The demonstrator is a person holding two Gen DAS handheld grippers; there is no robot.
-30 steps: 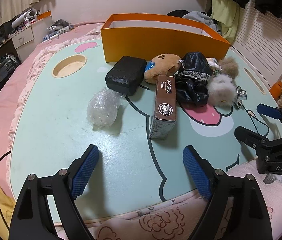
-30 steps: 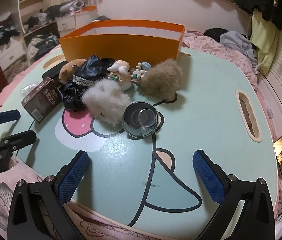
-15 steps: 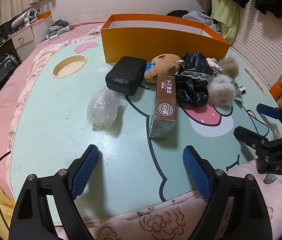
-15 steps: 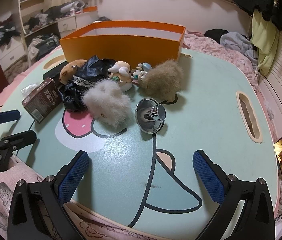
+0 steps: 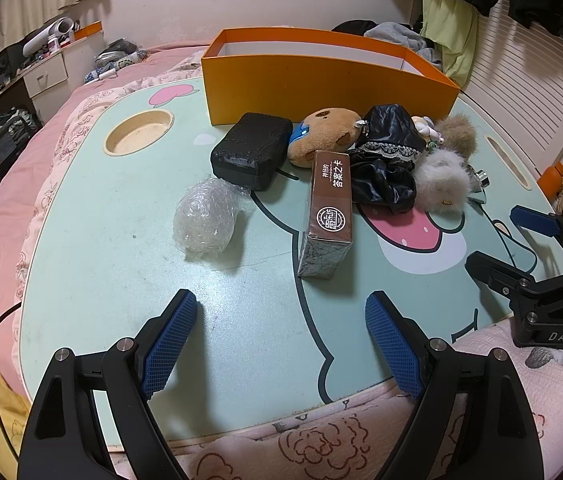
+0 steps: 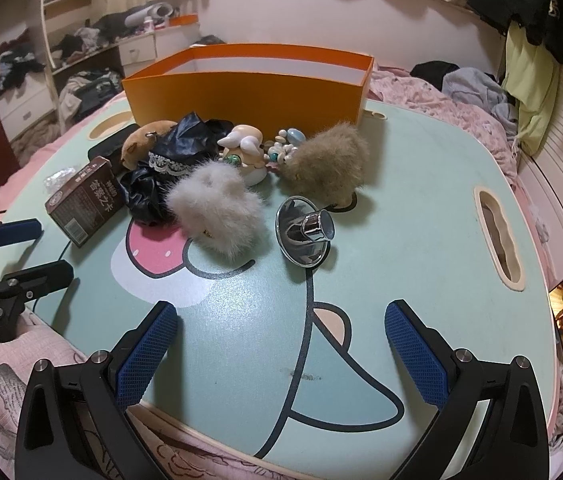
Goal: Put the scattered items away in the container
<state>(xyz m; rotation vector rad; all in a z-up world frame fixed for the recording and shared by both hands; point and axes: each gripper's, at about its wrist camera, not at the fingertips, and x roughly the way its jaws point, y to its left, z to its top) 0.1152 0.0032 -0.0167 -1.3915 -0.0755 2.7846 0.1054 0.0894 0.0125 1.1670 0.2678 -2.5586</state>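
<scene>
Items all out on the counter point(image 5: 81, 240), none yet in the orange box point(image 5: 321, 80) at the far edge! Left gripper point(image 5: 277, 340) hangs at the near edge, jaws released wide, nothing between them. Right gripper point(image 6: 281, 348), same story: jaws spread, holding nothing.

Nearest the left: a bubble-wrap wad point(image 5: 205, 220), light and squashy, take it across the middle. Card box point(image 5: 327, 212) beside it looks stiff; pinch its long sides. Black case point(image 5: 251, 152) sits just behind, firm, probably a wide fit for the jaws. Bear plush point(image 5: 321, 136) and black cloth point(image 5: 385, 160) are soft, grab anywhere.

On the right: white pom point(image 6: 217, 204) and tan pom point(image 6: 329, 164), feather-light, likely to compress. Figurine point(image 6: 245, 148) between them looks fragile, go gently. Chrome cup point(image 6: 305, 232) is the tricky one: slick, round, apt to roll; I'd take it by the stem.

And the change: a second ago that chrome piece showed its open bowl, half a second ago its stem; now it lies tipped with the stem towards the camera. Both grippers unmoved.
</scene>
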